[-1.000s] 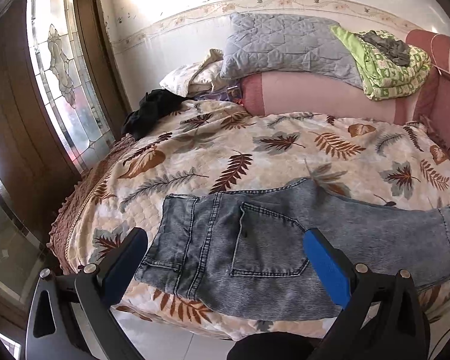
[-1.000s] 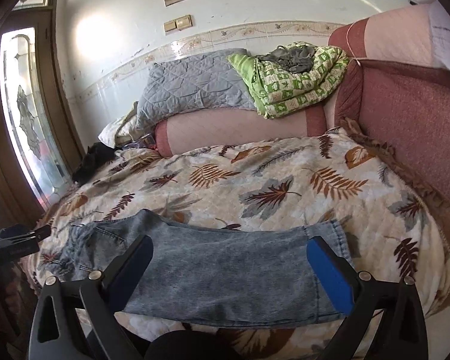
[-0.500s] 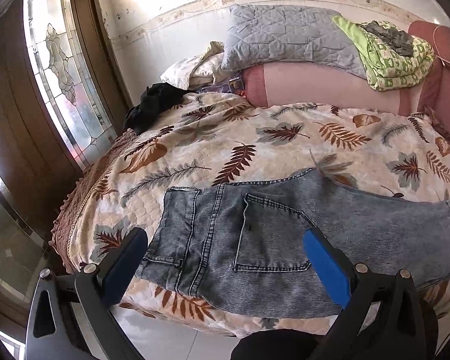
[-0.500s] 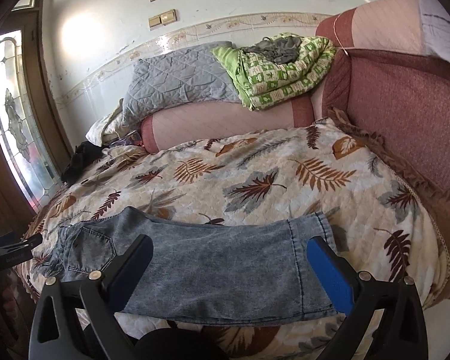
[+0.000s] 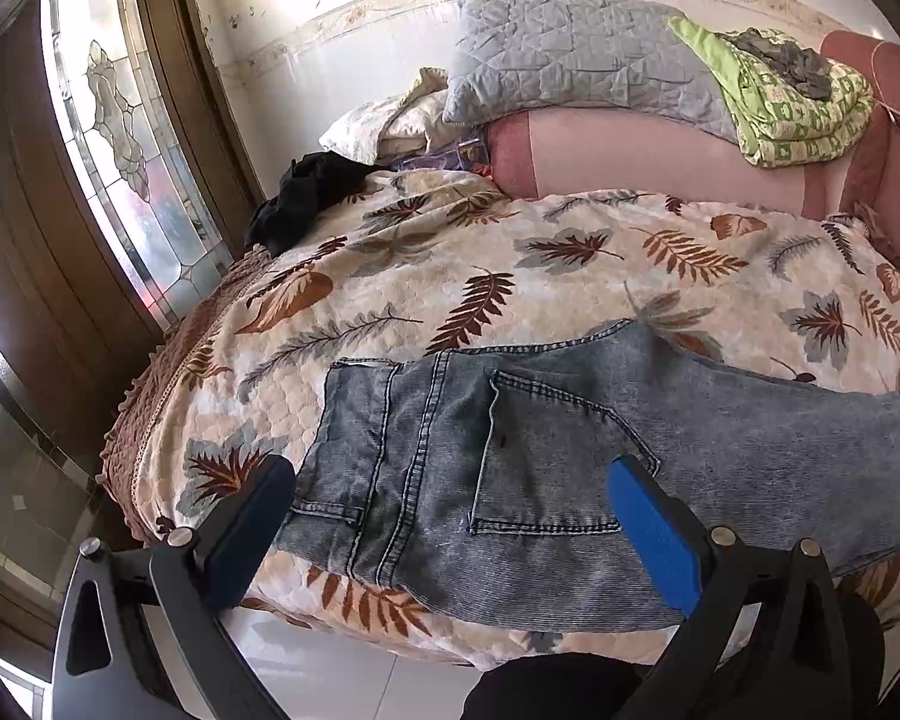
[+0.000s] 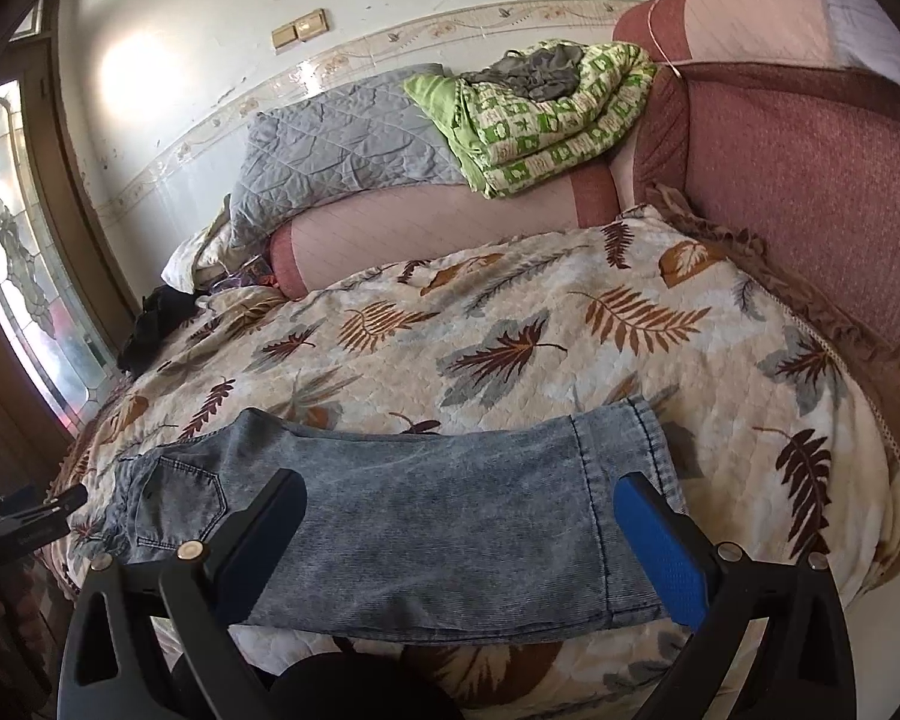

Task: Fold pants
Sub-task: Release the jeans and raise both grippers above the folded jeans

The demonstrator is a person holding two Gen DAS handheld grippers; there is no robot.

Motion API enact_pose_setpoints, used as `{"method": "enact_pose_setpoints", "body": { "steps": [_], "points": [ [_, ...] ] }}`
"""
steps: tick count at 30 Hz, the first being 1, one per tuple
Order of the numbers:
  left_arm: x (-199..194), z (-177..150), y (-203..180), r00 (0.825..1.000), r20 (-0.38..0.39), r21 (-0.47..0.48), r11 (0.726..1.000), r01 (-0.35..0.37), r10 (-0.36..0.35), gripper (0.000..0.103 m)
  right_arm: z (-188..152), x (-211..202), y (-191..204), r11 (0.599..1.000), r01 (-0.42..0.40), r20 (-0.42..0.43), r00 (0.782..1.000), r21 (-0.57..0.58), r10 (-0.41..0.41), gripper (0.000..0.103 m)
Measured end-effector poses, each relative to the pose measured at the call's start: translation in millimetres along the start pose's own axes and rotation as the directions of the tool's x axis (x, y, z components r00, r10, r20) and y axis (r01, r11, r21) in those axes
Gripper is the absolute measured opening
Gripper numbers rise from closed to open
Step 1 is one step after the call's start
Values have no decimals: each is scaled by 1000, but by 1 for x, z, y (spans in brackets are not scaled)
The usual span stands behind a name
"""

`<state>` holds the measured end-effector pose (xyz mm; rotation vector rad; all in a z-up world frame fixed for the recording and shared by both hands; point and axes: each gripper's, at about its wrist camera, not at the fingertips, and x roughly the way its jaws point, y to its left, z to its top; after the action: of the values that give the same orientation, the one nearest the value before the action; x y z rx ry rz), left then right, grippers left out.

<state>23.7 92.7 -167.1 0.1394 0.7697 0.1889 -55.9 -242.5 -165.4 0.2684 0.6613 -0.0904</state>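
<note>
At the far left we see a stained-glass door (image 5: 114, 138), and beside it a black garment (image 5: 306, 192) heaped at the bed's corner. Our left gripper (image 5: 450, 516) hovers over the waistband end of the jeans (image 5: 570, 450), its blue-padded fingers (image 5: 648, 522) spread wide and holding nothing. The jeans lie flat along the near edge of the leaf-print bedspread (image 5: 510, 264), folded lengthwise with one leg over the other, back pocket (image 5: 546, 462) facing up, waist to the left and cuffs to the right. Behind them, against the wall, a grey quilted pillow (image 5: 570, 54) leans on a pink bolster (image 5: 648, 150), with a green patterned blanket (image 5: 792, 108) folded beside it and a small grey cloth on top. Further right, our right gripper (image 6: 459, 534) hangs above the leg end of the jeans (image 6: 450, 498), near the hem (image 6: 630, 468); its fingers (image 6: 660, 546) are likewise parted, grasping nothing. A reddish upholstered headboard (image 6: 810, 180) bounds the bed on the right.
</note>
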Motion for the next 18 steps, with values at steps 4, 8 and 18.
{"method": "enact_pose_setpoints", "body": {
  "steps": [4, 8, 18],
  "points": [
    [3, -1, 1, 1000, -7, -1, 1000, -3, 3, 103, 1, 1, -1, 1000, 1, 0, 1000, 2, -1, 103],
    [4, -1, 1, 1000, -9, 2, 1000, -1, 1, 103, 0, 3, -1, 1000, 0, -9, 1000, 3, 0, 103],
    [7, -3, 3, 1000, -19, -3, 1000, 2, -2, 103, 0, 6, 2, 1000, -6, -24, 1000, 4, 6, 103]
  ]
}}
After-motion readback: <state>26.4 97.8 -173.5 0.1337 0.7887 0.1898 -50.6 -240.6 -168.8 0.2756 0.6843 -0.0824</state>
